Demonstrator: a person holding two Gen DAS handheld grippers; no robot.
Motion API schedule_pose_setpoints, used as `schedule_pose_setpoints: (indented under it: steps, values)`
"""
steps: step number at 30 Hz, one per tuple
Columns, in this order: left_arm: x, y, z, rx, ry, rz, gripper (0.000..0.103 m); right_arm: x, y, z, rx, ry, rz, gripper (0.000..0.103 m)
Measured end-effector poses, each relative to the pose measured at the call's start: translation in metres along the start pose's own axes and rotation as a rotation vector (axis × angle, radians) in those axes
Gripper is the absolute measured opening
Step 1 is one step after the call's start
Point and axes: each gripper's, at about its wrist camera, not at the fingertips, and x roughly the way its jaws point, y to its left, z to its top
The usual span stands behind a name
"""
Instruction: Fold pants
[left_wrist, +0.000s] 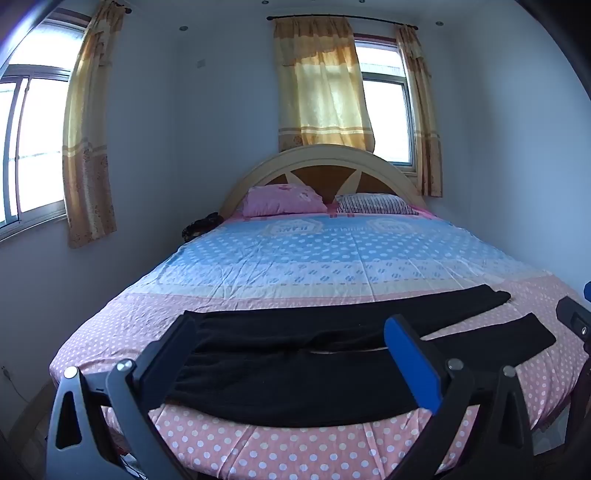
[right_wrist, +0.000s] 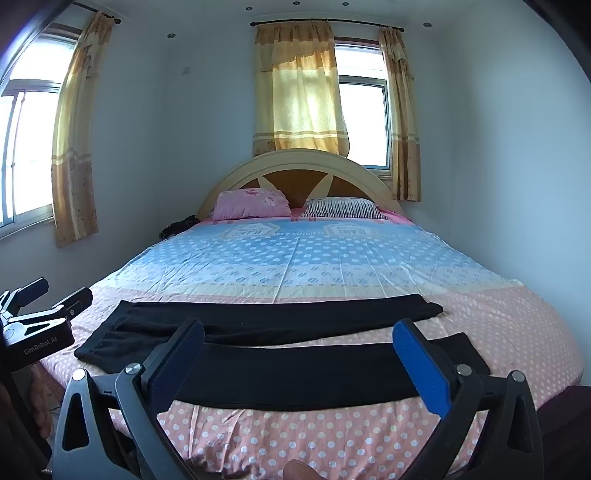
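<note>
Black pants (left_wrist: 295, 373) lie flat across the foot of the bed, waist to the left, both legs spread apart and running to the right. They also show in the right wrist view (right_wrist: 295, 365). My left gripper (left_wrist: 291, 332) is open and empty, held above the waist end. My right gripper (right_wrist: 299, 332) is open and empty, held above the near leg. The left gripper also shows at the left edge of the right wrist view (right_wrist: 55, 299). Part of the right gripper shows at the right edge of the left wrist view (left_wrist: 576, 317).
The bed (left_wrist: 295, 258) has a pink and blue dotted sheet. A pink pillow (left_wrist: 284, 199) and a striped pillow (left_wrist: 373, 204) lie by the headboard (left_wrist: 321, 158). A dark item (left_wrist: 201, 224) sits at the bed's far left corner. Walls stand close on both sides.
</note>
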Motion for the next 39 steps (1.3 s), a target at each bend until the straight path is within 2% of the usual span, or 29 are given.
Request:
schedule_pose_setpoints:
  steps: [39]
  values:
    - [0.0001,-0.0043,0.0002,0.001,0.008,-0.009,0.103,0.0050,0.0035,-0.0037,-0.014,0.009,0.000,0.102]
